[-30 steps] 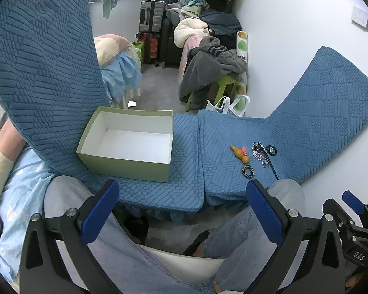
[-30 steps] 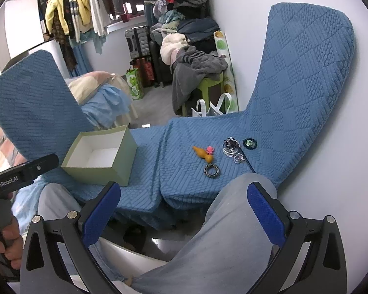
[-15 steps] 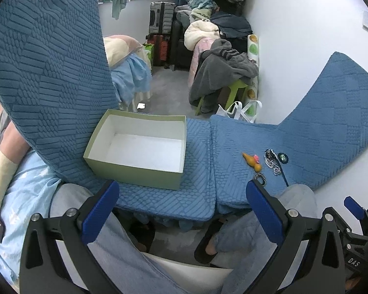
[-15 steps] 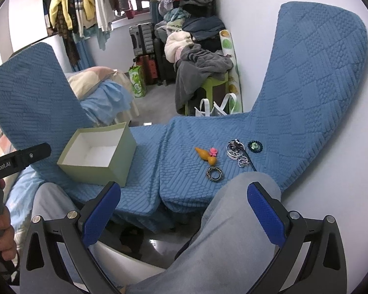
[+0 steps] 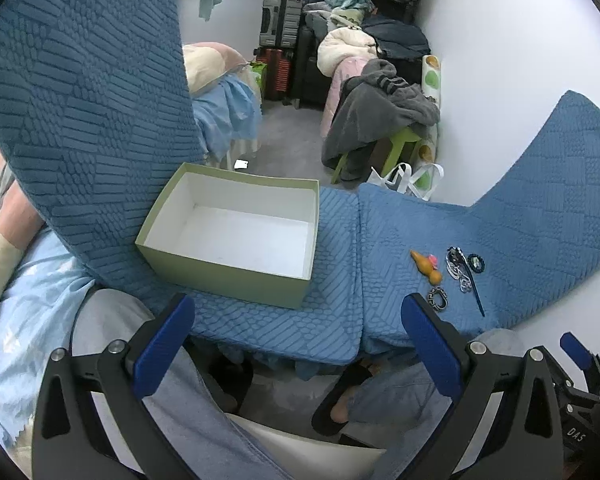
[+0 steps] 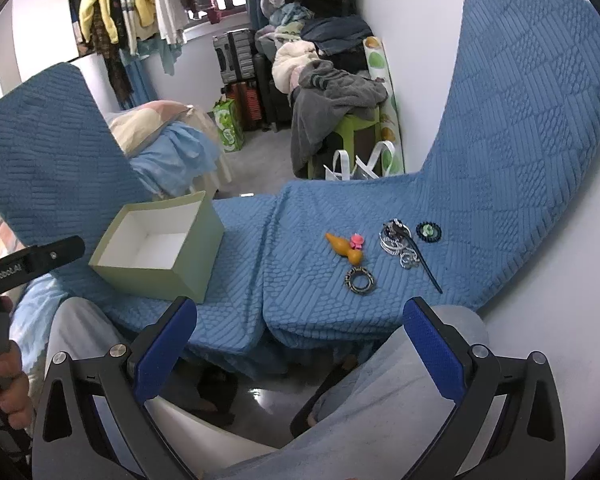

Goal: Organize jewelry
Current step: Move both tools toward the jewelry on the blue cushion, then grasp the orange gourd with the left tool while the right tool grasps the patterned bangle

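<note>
An open, empty pale green box [image 5: 236, 264] [image 6: 188, 252] sits on the blue quilted mat [image 5: 340, 320] [image 6: 308, 280]. To its right lies the jewelry: an orange gourd-shaped piece [image 5: 426, 267] [image 6: 344, 248], a pink clip [image 6: 357, 241], a dark patterned ring [image 5: 437, 298] [image 6: 360, 279], a silver chain pile [image 5: 458, 268] [image 6: 398, 242], a dark hair stick [image 6: 424, 262] and a round green brooch [image 5: 476, 263] [image 6: 428, 232]. My left gripper [image 5: 296, 336] and right gripper [image 6: 300, 336] are both open and empty, held above the person's knees, short of the mat.
The mat's ends curve up at left [image 5: 84, 100] and against the white wall at right [image 6: 532, 100]. The person's grey-trousered legs [image 6: 380, 400] lie below the grippers. Behind are a bed [image 5: 220, 92], a green stool with clothes [image 5: 380, 124], suitcases [image 5: 280, 40] and a white bag [image 6: 356, 164].
Both grippers have moved forward and tilted slightly; the box and jewelry appear larger and lower in the left view. Nothing on the mat has moved. Jaws stay open.
</note>
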